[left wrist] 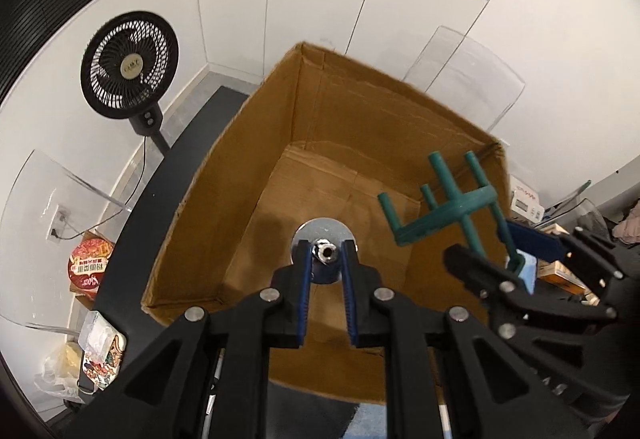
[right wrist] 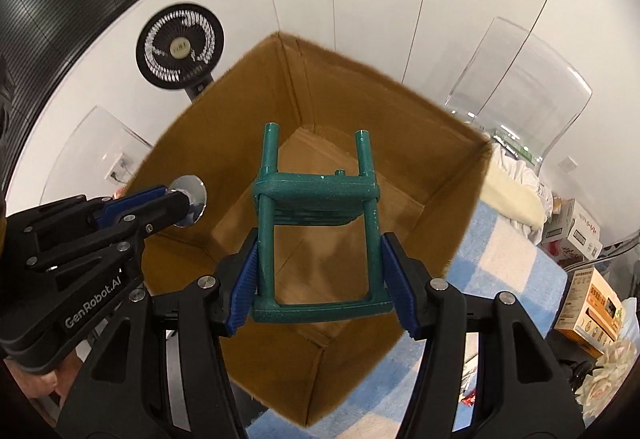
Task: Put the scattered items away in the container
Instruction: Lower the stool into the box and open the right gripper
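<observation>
Both grippers are hanging over the open cardboard box (right wrist: 440, 167), pointing steeply down into it. The left gripper (left wrist: 326, 259) has its blue pads pinched narrow on the stem of a small shiny metal piece with a round disc (left wrist: 322, 229) on the end, held over the near left part of the box. The right gripper (right wrist: 320, 279) is about half open, clamped across the legs of a little green toy chair (right wrist: 316, 195), held over the middle of the box, seat tipped away, not dropped in yet.
</observation>
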Tool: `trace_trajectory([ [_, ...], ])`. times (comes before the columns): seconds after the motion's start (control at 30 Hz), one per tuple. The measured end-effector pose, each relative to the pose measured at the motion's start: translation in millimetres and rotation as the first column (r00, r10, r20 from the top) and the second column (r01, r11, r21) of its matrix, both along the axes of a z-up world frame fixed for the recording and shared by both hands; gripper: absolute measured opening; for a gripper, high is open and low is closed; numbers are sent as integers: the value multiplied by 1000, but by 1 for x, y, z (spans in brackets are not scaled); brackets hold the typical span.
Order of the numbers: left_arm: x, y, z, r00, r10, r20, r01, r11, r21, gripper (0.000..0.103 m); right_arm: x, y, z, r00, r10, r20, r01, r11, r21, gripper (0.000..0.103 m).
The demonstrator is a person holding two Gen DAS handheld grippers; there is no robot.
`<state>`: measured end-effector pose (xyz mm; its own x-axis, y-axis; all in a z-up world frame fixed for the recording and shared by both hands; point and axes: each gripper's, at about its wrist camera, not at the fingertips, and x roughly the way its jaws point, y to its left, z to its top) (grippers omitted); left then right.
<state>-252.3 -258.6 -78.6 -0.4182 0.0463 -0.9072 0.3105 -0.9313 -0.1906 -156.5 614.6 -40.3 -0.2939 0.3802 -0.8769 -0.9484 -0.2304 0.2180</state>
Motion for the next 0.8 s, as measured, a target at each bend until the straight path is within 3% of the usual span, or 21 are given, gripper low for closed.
trace_trajectory([
  [0.47, -6, -12, -50, 995, 29, 92, -32, 999, 36, 15, -8, 14, -45, 999, 27, 28, -24, 995, -102, 60],
  [0.8, -7, -17, -59, 994, 37, 105, -44, 997, 61, 15, -11, 14, -56, 999, 32, 34, -28, 991, -130, 60],
])
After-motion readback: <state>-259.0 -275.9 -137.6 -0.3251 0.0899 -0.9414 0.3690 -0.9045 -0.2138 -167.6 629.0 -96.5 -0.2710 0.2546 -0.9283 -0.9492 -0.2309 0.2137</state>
